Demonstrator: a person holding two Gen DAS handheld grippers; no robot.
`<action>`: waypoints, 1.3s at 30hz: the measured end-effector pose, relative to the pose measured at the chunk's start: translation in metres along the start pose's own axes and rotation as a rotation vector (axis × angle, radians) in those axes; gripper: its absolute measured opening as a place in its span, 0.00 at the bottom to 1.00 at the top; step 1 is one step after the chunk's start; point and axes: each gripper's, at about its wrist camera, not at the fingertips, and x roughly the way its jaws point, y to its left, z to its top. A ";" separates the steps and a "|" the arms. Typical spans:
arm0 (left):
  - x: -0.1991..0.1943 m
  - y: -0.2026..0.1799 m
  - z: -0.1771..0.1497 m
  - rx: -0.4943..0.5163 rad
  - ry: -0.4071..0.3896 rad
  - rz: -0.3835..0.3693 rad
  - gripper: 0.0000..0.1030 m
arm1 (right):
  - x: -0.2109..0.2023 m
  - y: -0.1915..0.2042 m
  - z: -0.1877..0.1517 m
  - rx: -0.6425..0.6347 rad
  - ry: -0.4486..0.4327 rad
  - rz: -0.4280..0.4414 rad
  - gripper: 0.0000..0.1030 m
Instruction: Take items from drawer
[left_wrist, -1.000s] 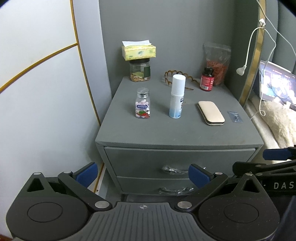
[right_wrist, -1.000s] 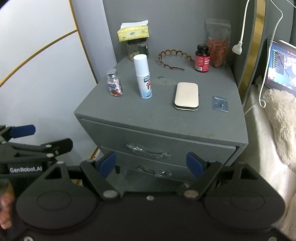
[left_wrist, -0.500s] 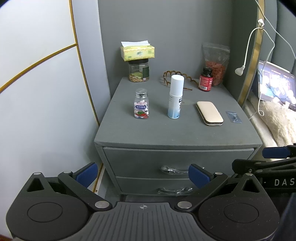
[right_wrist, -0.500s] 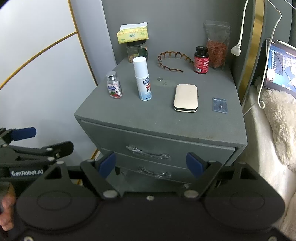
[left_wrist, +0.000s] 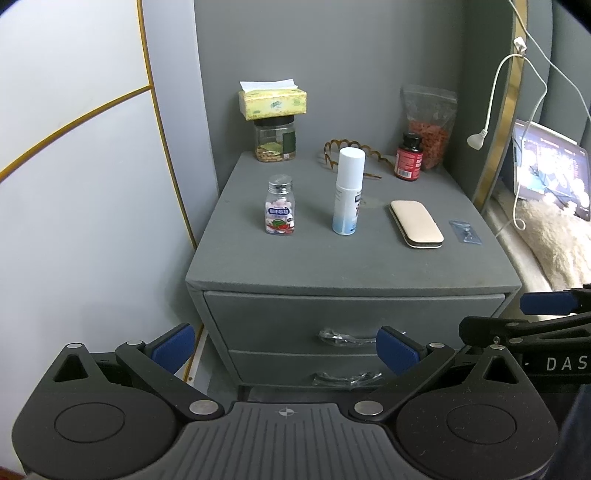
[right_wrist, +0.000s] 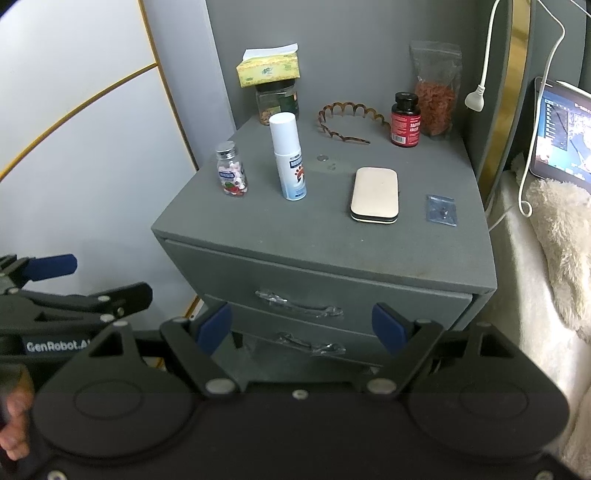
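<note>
A grey nightstand (left_wrist: 351, 266) (right_wrist: 332, 243) stands against the wall with two shut drawers. The upper drawer (left_wrist: 280, 314) (right_wrist: 236, 273) has a clear handle (left_wrist: 341, 336) (right_wrist: 299, 303); the lower drawer (left_wrist: 280, 363) (right_wrist: 266, 325) has one too (left_wrist: 345, 378) (right_wrist: 312, 343). My left gripper (left_wrist: 285, 346) hangs open in front of the drawers, nothing between its blue pads. My right gripper (right_wrist: 302, 326) is open too, level with the handles and short of them.
On top stand a candy bottle (left_wrist: 280, 211), a white spray bottle (left_wrist: 347, 192), a beige case (left_wrist: 415, 223), a small plastic bag (left_wrist: 465, 232), a hairband (left_wrist: 351, 151), a red bottle (left_wrist: 409, 157), a snack pouch (left_wrist: 430, 125), and a jar under a tissue box (left_wrist: 272, 99). A bed with a tablet (right_wrist: 561, 133) lies right.
</note>
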 end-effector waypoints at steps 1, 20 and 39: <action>0.000 0.000 0.000 0.001 -0.001 0.000 1.00 | 0.000 0.000 0.000 -0.002 0.000 -0.002 0.80; -0.001 -0.002 0.001 0.002 -0.003 -0.002 1.00 | 0.002 0.003 0.000 0.000 0.009 0.000 0.80; -0.002 -0.004 0.000 0.008 -0.009 -0.015 1.00 | 0.002 0.001 -0.002 0.014 0.018 0.001 0.80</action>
